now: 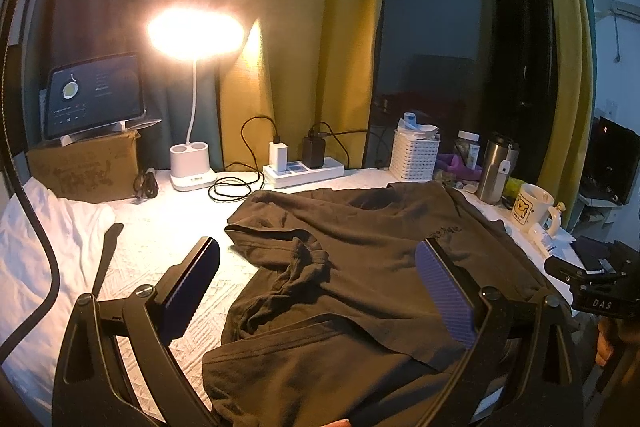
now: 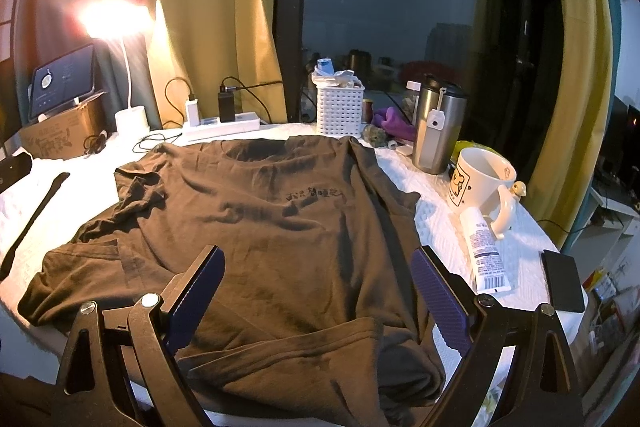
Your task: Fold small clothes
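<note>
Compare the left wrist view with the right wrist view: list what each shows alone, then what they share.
Left wrist only: the white cloth at the table's left, and the right gripper's body at the frame's edge. Right wrist only: the whole tube lying by the mug, and the black phone. Both: the brown T-shirt spread flat, the lit lamp, white basket, steel tumbler, and an open gripper, left gripper and right gripper.

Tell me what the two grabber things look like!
Both are black frames shaped like a wide V, with round silver bolts at the joints. The left gripper and the right gripper each have two flat fingers covered in ridged purple-blue pads. In the left wrist view, a black block marked "DAS" shows at the right edge, and a black cable curves down the left.
</note>
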A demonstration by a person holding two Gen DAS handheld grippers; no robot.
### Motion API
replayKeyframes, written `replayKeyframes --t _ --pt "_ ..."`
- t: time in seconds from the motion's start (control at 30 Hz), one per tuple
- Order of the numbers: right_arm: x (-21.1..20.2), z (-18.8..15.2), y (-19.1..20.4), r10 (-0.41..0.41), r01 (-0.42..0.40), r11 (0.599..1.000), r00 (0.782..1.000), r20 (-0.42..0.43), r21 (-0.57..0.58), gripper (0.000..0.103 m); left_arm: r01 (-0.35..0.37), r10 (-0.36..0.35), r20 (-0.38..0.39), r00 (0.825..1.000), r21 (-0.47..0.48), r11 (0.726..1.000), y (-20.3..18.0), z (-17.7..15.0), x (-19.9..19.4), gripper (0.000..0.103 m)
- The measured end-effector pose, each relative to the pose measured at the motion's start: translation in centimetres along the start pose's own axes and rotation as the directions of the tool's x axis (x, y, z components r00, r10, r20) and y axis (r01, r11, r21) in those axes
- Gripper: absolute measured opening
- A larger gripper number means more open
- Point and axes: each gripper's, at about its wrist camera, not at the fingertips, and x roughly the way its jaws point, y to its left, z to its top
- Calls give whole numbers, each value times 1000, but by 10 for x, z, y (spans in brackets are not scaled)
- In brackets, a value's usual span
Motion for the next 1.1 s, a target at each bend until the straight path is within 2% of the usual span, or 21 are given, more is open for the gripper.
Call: replayKeyframes --t 0.6,1.1 --pt "10 -1 1 6 -6 1000 1000 -17 -1 95 -4 4 -4 1000 -4 1000 3 4 8 98" --pt "60 21 -18 -22 23 1000 995 -97 14 95 0 1 -72 997 1 1000 -4 17 52 98"
